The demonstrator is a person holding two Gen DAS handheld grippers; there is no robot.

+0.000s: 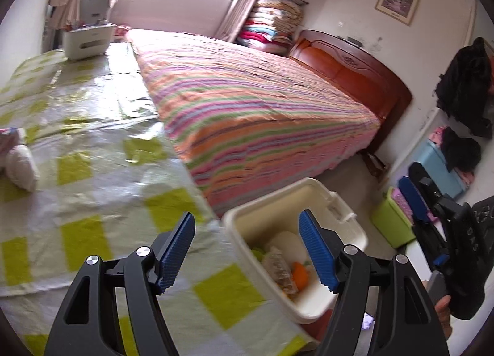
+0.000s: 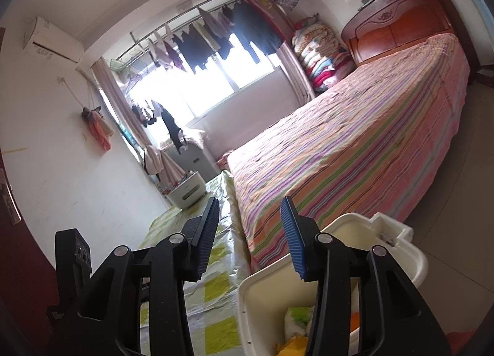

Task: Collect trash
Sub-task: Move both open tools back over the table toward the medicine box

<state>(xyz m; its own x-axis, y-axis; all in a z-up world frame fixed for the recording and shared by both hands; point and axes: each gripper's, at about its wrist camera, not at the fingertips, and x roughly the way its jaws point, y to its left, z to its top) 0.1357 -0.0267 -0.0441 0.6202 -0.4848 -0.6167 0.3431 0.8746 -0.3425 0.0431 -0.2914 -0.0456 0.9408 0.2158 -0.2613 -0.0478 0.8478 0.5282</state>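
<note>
A cream plastic bin (image 1: 244,226) stands at the edge of the checked tablecloth (image 1: 102,176) and holds trash: an orange piece (image 1: 300,274), a clear wrapper and white paper. My left gripper (image 1: 247,251) is open and empty, just above the bin's near rim. In the right wrist view the same bin (image 2: 413,260) shows green and yellow scraps (image 2: 298,319) inside. My right gripper (image 2: 250,238) is open and empty above the bin. It also shows at the right edge of the left wrist view (image 1: 413,201). A crumpled white wad (image 1: 21,167) lies on the cloth at the far left.
A striped bed (image 1: 247,102) with a wooden headboard (image 1: 355,71) runs beside the table. A white box (image 1: 88,39) stands at the table's far end. A green tub (image 1: 390,223) and a blue tub (image 1: 438,167) sit on the floor to the right.
</note>
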